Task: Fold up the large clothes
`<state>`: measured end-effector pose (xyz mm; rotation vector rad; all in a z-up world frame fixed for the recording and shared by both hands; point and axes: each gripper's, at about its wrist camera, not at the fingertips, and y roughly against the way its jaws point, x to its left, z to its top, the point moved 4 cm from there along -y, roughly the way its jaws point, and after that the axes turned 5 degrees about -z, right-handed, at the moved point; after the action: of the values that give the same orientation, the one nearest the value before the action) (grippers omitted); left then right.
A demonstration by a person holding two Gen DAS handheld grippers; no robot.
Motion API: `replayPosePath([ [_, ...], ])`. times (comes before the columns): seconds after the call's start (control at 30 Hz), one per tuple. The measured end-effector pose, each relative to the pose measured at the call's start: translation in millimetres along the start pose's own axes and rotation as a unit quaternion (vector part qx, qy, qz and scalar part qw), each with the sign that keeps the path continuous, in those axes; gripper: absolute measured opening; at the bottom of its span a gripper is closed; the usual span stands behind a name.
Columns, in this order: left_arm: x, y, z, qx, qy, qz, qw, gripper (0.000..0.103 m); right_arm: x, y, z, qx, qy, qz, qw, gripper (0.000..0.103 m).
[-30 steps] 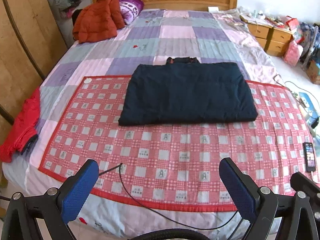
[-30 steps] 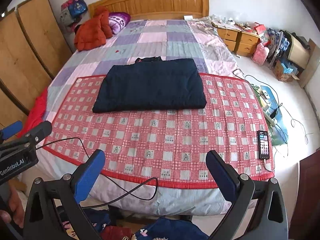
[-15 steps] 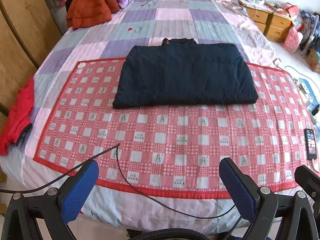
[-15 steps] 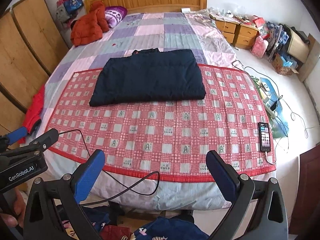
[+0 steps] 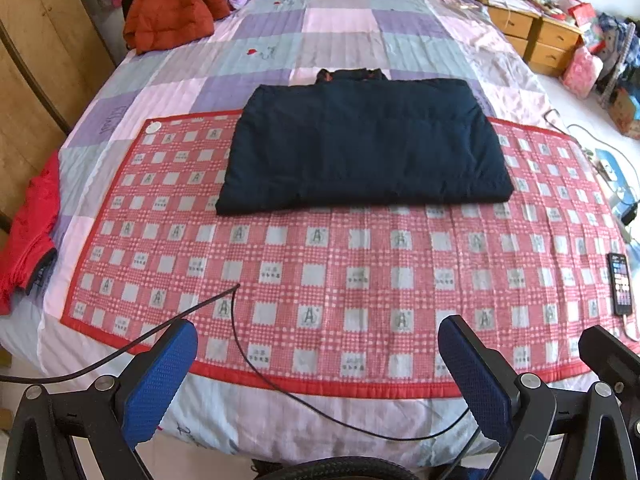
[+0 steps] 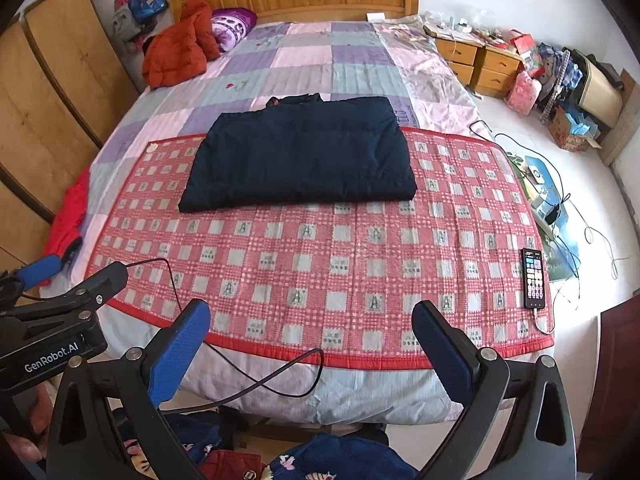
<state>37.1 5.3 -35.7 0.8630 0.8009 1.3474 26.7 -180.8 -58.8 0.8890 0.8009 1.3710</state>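
Currently the dark navy jacket (image 5: pixel 364 148) lies folded into a flat rectangle across the far edge of the red checked mat (image 5: pixel 320 280), its collar end reaching onto the patchwork quilt (image 5: pixel 340 28) beyond; this central placement keeps the bundle reachable from the foot of the bed. The left gripper (image 5: pixel 316 376) hangs over the near edge of the bed with its blue pads spread wide and nothing between them; the right gripper (image 6: pixel 310 354) is held likewise, fingers apart and empty, well apart from the garment. Neither tool touches cloth, which suggests the fold is judged finished or another pass is pending. A black cable (image 5: pixel 240 344) trails across the mat's near hem; a phone (image 6: pixel 534 278) rests at the mat's right edge, clear of the working zone.
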Motion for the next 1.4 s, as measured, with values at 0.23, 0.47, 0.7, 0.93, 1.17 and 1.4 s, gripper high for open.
replayPosePath([
  [0.23,-2.1,-5.4,4.3,0.002,0.003,0.002,1.0,0.099,3.9,-1.9,5.5,0.0,0.001,0.001,1.0,0.103],
  [0.47,-3.0,-8.2,7.7,0.006,0.001,0.001,1.0,0.099,5.1,-3.7,9.4,0.002,0.001,0.002,1.0,0.103],
  [0.7,-4.0,-8.3,8.4,0.007,0.002,0.001,1.0,0.099,5.6,-5.1,11.2,0.001,0.004,0.004,1.0,0.103],
  [0.93,-3.2,-7.9,8.5,0.006,0.001,0.001,1.0,0.099,6.5,-5.4,11.6,0.001,0.005,0.004,1.0,0.103],
  [1.17,-4.8,-8.0,8.2,0.006,0.001,-0.001,1.0,0.099,6.9,-5.1,11.6,0.001,0.004,0.004,1.0,0.103],
  [1.4,-6.2,-8.2,8.4,0.006,0.002,0.001,1.0,0.099,6.5,-5.0,11.4,0.0,0.005,0.005,1.0,0.103],
])
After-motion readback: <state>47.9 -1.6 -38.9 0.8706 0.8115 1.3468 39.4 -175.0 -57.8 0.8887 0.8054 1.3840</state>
